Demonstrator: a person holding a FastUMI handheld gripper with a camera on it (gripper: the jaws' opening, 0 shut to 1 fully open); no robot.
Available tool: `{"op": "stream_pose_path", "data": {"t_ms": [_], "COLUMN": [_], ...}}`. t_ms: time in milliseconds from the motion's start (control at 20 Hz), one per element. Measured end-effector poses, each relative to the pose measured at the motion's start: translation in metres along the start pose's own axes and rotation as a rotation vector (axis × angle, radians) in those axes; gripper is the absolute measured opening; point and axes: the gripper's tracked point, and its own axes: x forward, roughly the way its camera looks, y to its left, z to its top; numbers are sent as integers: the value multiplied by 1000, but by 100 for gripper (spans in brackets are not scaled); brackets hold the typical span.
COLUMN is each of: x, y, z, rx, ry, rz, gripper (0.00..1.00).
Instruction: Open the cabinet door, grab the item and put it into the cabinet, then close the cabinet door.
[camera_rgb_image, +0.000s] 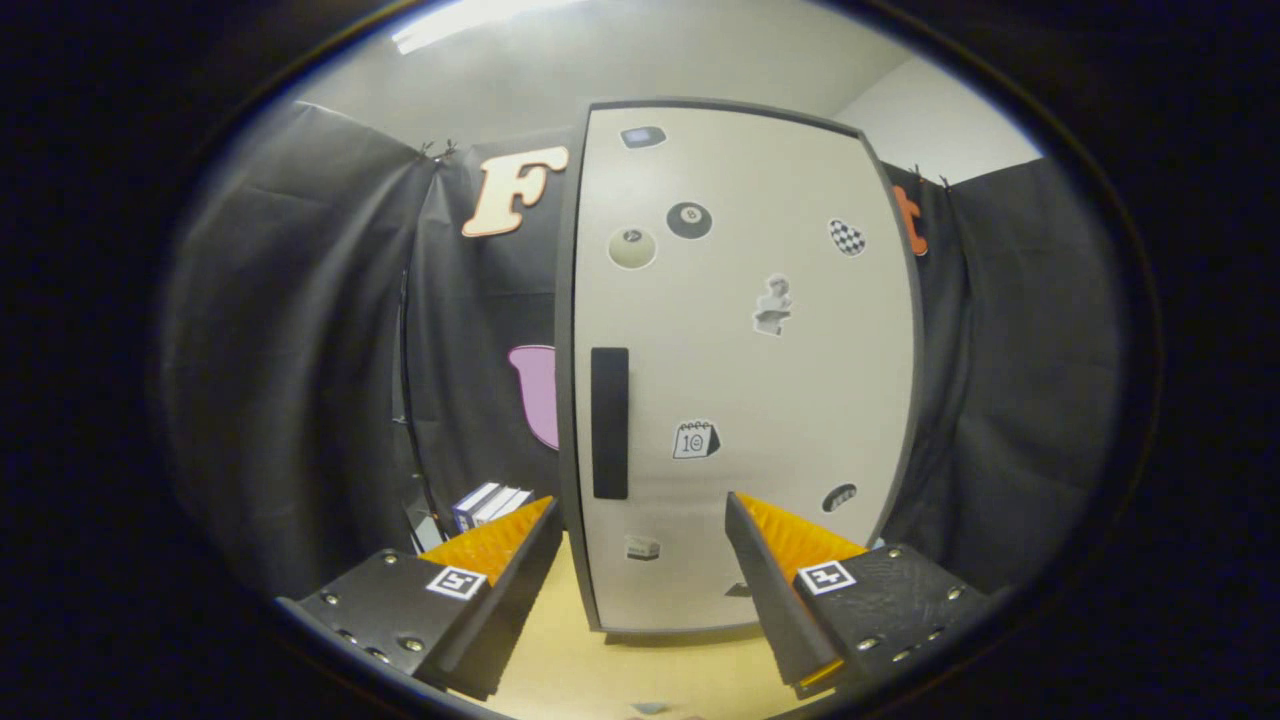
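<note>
Straight ahead of the gripper (640, 520) stands the cabinet (745, 370), a tall pale box with a dark frame, resting on a light wooden tabletop (600, 680). Its door (760, 400) is closed, flush in the frame. Near the door's left edge, about halfway up the cabinet, sits a dark vertical handle (609, 423). Several stickers dot the door to the right of and above that handle: two billiard balls (660, 232) near the cabinet's top, a checkered heart, a small bust figure, and a calendar (695, 440) just right of the handle.

The gripper's fingers are spread wide apart and hold nothing; the cabinet's lower front and a strip of tabletop show between them. The left finger (500, 545) reaches toward the cabinet's lower left corner, and the right finger (790, 540) overlaps the lower part of the door in the view, though whether either touches the cabinet cannot be told.

To the left of the cabinet, beyond the left finger, a small stack of box-like items (488, 503) rests near the black cloth wall (300, 350). Which item is meant for the cabinet cannot be told.
</note>
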Motion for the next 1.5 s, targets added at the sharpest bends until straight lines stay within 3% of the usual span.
{"op": "stream_pose_path", "data": {"t_ms": [500,600,800,1000,1050,1150,1200,1250,1300,1500], "x": [83,92,103,112,119,116,111,96,115,115], "y": [20,23,26,27,24,27,29,27,29,28], "z": [2,3,1,0,-1,0,-2,6,-1,-2], "rx": [15,20,28,42,39,46,48,51,44,53], "ry": [13,11,16,38,38,41,51,40,45,47], "rz": [19,25,28,24,6,9,13,4,-5,-11], "gripper": [96,85,83,62,61,49,49,40,31,31]}}
